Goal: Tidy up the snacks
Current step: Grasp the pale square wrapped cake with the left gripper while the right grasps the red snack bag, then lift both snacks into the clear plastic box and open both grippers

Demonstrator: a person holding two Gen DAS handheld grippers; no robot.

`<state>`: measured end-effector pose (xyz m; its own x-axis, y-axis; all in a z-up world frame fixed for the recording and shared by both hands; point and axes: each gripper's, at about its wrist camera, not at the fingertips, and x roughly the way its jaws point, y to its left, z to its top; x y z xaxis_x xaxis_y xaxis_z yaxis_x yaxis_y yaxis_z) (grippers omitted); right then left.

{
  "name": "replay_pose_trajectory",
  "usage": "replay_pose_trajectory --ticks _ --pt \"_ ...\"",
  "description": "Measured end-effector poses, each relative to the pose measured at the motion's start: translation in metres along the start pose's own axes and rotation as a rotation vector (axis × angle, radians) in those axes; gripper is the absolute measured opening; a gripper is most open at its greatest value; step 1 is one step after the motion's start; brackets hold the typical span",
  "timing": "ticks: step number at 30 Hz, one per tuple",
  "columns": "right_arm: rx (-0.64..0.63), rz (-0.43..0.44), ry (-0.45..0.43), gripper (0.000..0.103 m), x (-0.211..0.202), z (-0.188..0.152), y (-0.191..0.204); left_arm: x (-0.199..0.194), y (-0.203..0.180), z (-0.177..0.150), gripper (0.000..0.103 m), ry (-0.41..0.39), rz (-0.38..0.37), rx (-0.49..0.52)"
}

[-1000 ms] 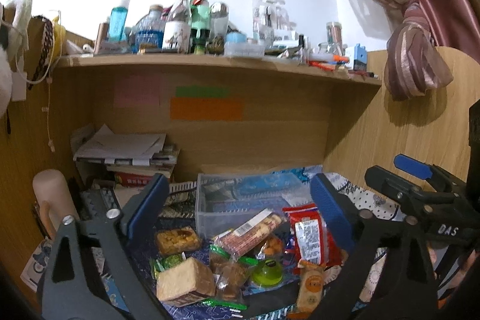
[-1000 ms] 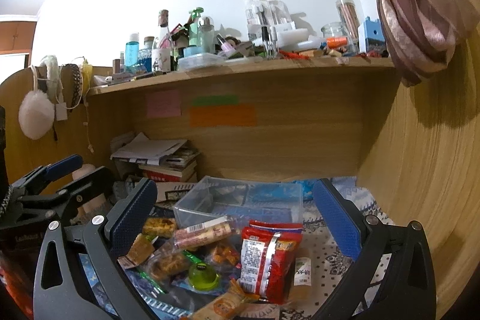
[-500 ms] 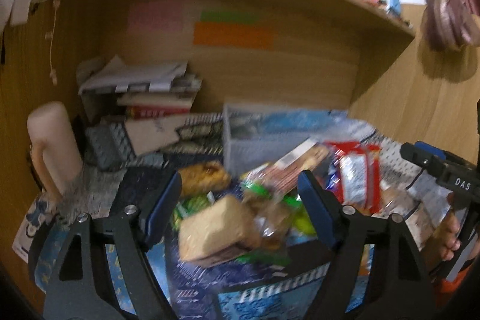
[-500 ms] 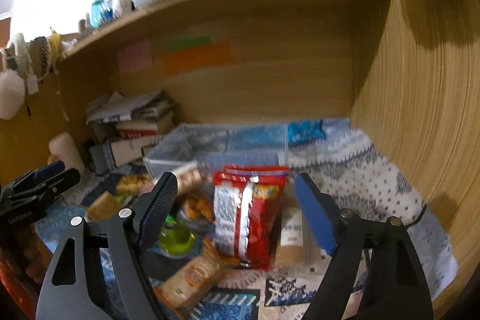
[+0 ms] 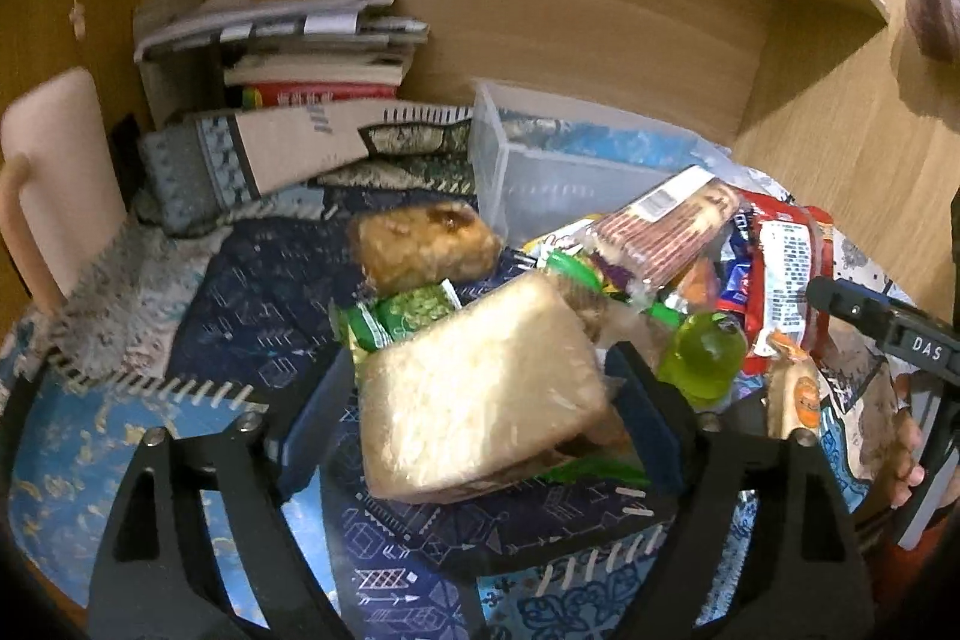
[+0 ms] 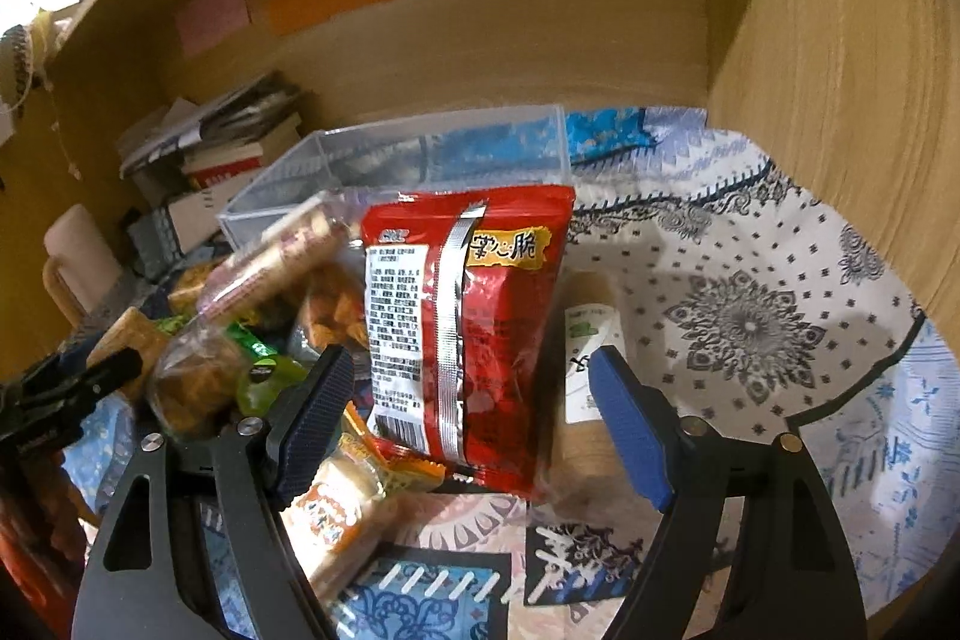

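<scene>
The clear plastic box (image 6: 420, 160) stood at the back of the desk, against the wooden wall, with its opening up. Nothing lay inside it that I could see; only the patterned cloth (image 6: 750, 292) showed through its walls. All the snacks were outside the box, in a pile just in front of it.

In the left wrist view, the left gripper (image 5: 480, 412) was wide open, with one blue pad on each side of a pale wrapped cake (image 5: 474, 400). The pads were near the cake, but I cannot tell if they touched it. The cake's long axis ran from 8 o'clock to 2 o'clock. At 12 o'clock from it lay a brown pastry (image 5: 426, 244), close to the box's (image 5: 540, 172) front corner. A striped cookie pack (image 5: 672, 232) leaned on the pile and pointed to 2 o'clock. A green jelly cup (image 5: 702, 352) sat at 3 o'clock from the cake.

In the right wrist view, the right gripper (image 6: 468, 418) was also wide open and held nothing. A red snack bag (image 6: 474, 328) lay between its fingers, back side up, the silver seam running from 12 to 6 o'clock. A beige packet (image 6: 591, 340) lay just beside the bag at 3 o'clock, with the same long direction. An orange-labelled snack (image 6: 330, 508) lay at 7 o'clock from the bag.
</scene>
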<state>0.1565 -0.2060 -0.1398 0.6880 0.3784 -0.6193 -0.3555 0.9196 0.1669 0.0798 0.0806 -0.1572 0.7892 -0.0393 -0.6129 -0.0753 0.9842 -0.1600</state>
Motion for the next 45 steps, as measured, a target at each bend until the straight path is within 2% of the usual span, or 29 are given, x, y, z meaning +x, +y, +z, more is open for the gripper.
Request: replay_pose_trajectory --ticks 2,8,13,15,20,24,34,45 --pt "-0.004 -0.005 0.013 0.079 0.006 0.001 0.001 0.005 0.004 0.000 0.094 0.000 -0.006 -0.022" --pt "-0.041 -0.030 0.024 0.083 0.018 0.006 0.008 0.013 0.015 -0.001 0.095 0.019 -0.036 -0.066" --pt "-0.050 -0.028 0.035 0.083 0.028 0.010 0.014 0.017 0.018 -0.001 0.089 0.016 -0.047 -0.072" --pt "-0.052 -0.026 0.041 0.079 0.032 0.011 0.016 0.016 0.018 -0.001 0.088 0.013 -0.048 -0.070" --pt "-0.051 -0.037 0.036 0.059 0.033 0.010 0.016 0.010 0.014 -0.002 0.086 0.007 -0.018 -0.049" --pt "-0.030 -0.020 0.026 0.058 0.027 0.010 0.010 0.003 0.012 0.000 0.085 -0.007 0.006 -0.036" --pt "-0.043 0.001 -0.063 0.058 -0.006 0.024 0.007 -0.028 0.002 0.027 0.085 -0.099 0.035 -0.005" --pt "-0.085 -0.001 -0.196 0.058 -0.030 0.062 0.006 -0.034 -0.023 0.087 0.085 -0.207 0.025 0.052"
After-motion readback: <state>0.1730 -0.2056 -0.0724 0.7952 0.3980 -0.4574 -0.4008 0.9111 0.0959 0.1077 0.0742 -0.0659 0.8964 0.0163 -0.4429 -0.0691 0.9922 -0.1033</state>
